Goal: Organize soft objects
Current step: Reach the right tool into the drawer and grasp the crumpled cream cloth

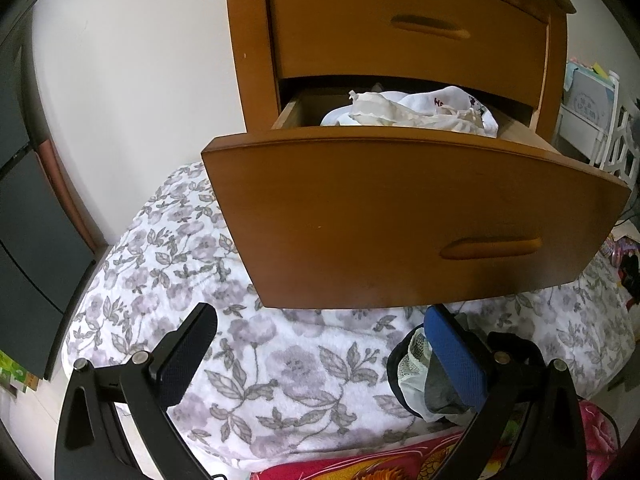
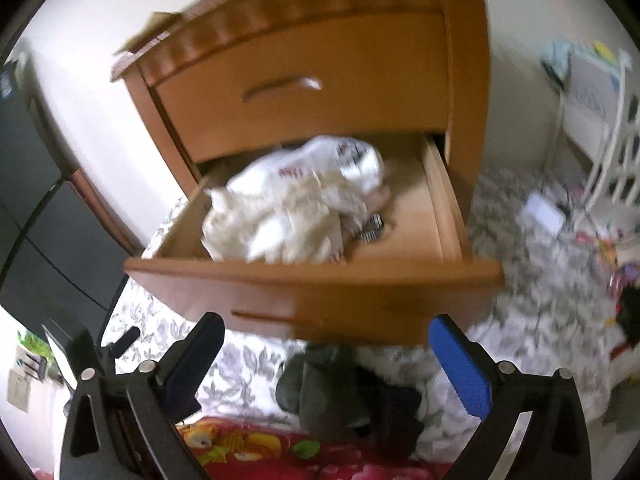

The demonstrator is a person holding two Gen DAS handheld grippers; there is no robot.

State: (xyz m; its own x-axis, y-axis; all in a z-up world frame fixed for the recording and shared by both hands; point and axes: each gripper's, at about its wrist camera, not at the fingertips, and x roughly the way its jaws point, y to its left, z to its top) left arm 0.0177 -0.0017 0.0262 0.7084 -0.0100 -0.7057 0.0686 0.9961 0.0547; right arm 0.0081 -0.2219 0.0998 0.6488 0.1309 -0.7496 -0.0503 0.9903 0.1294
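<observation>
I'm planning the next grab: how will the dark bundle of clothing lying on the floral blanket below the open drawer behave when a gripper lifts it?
The dark bundle lies crumpled, so it will likely sag and drape. It looks like several loose pieces, with pale mesh showing, so some may drop away. Probably light for its bulk.

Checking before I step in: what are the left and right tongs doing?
Left tongs: open, holding nothing.
Right tongs: open, holding nothing.

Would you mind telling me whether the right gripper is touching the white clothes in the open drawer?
Apart: the right wrist view shows the right gripper open, below the drawer front.
</observation>
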